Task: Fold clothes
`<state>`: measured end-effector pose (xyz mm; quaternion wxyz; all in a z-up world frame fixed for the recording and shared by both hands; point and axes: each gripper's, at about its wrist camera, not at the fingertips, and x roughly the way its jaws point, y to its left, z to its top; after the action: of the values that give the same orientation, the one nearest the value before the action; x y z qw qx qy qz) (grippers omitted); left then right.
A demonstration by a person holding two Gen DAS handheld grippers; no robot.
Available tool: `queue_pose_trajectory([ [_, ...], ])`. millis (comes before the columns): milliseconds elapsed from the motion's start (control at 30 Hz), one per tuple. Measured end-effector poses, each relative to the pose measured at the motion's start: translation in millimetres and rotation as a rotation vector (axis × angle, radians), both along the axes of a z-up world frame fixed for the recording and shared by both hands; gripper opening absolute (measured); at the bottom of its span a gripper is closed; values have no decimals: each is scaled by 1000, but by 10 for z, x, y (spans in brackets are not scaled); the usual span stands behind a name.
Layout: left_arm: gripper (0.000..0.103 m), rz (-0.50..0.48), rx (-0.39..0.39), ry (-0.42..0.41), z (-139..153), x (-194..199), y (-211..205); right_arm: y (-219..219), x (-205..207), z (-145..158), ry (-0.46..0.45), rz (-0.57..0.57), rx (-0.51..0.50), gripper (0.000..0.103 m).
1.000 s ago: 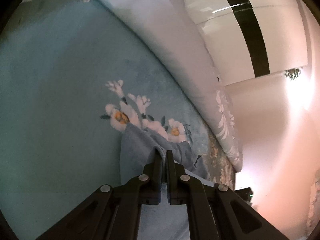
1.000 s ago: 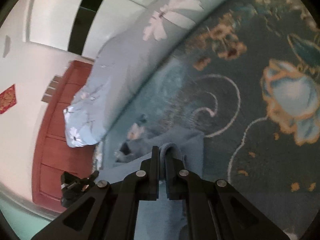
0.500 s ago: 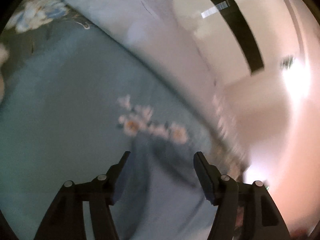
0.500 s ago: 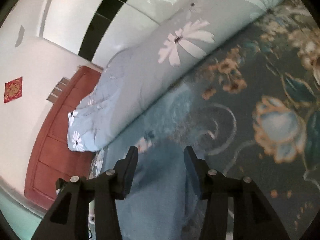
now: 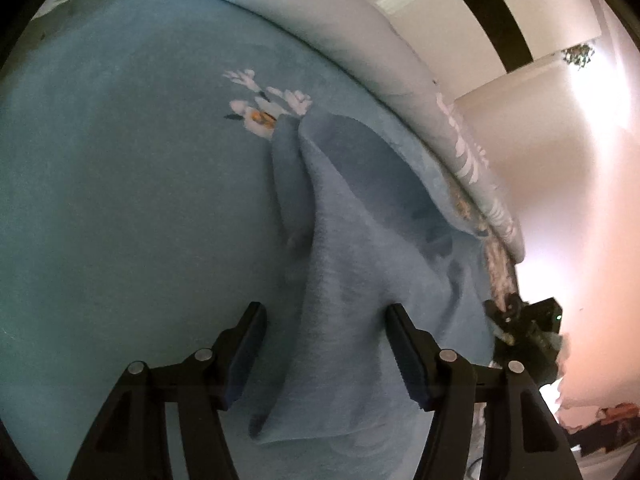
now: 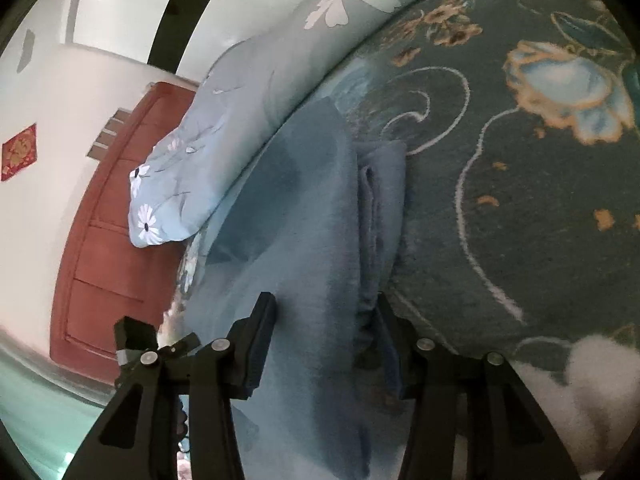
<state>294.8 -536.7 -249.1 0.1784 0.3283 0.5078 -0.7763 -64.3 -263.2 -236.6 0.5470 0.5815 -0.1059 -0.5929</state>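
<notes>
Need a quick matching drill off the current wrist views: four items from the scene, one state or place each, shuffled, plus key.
Items:
1. left gripper
2. blue garment
3. daisy-print quilt
4. red-brown door

States/places:
A. rolled along the far edge of the bed
B. jaws open, cloth lying between them
C. in the background, behind the quilt's end
D. partly folded on the bedspread, one flap standing up

Pairs: 1-B, 2-D, 3-A, 4-C

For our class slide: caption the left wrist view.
Open left gripper over a blue garment lying rumpled on a floral bedspread.
</notes>
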Motion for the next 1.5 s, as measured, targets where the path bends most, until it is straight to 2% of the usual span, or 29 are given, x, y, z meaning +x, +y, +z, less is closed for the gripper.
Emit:
queue_pose_trajectory([
  [67,38,16,7,22,-11,-3,26,13,8,-1,-6,-11,-14,47],
  [133,24,33,10,27,-26,-13,52,37,3,-23,-41,-17,-32,22],
  [167,18,44,13,33,-17,-1,67,47,-3,-36,-63,-20,-39,21],
  [233,11,65,21,42,24,97,27,64,-2,-18,-78,-27,-46,18],
  [367,10,87,25,57,128,252,120,127,69,112,-83,-14,-74,17],
  [500,10,69,16,41,229,470,310,259,229,211,-81,27,-81,17],
  [700,10,24,-5,12,283,891,808,664,559,208,-122,76,-83,17],
  [833,10,8,-15,33,325,1259,1167,1020,830,217,-123,119,-82,17],
  [967,10,-3,-51,-8,275,1482,1388,1265,1026,166,-112,143,-64,17],
  [1067,10,37,-32,-8,145,1649,1351,1306,1041,50,-112,132,-36,17],
  [1133,10,64,16,20,56,1744,1319,1306,1014,-42,-150,108,-32,17],
  [1233,10,69,30,38,5,1749,1305,1287,1009,-70,-152,102,-28,17],
  [1300,11,54,12,52,53,1740,1304,1284,1010,-37,-138,105,-18,20],
  [1400,11,20,-41,77,203,1726,1282,1314,995,86,-65,106,-2,24],
  [1500,19,30,-96,52,315,1604,1150,1314,915,224,30,68,-1,36],
])
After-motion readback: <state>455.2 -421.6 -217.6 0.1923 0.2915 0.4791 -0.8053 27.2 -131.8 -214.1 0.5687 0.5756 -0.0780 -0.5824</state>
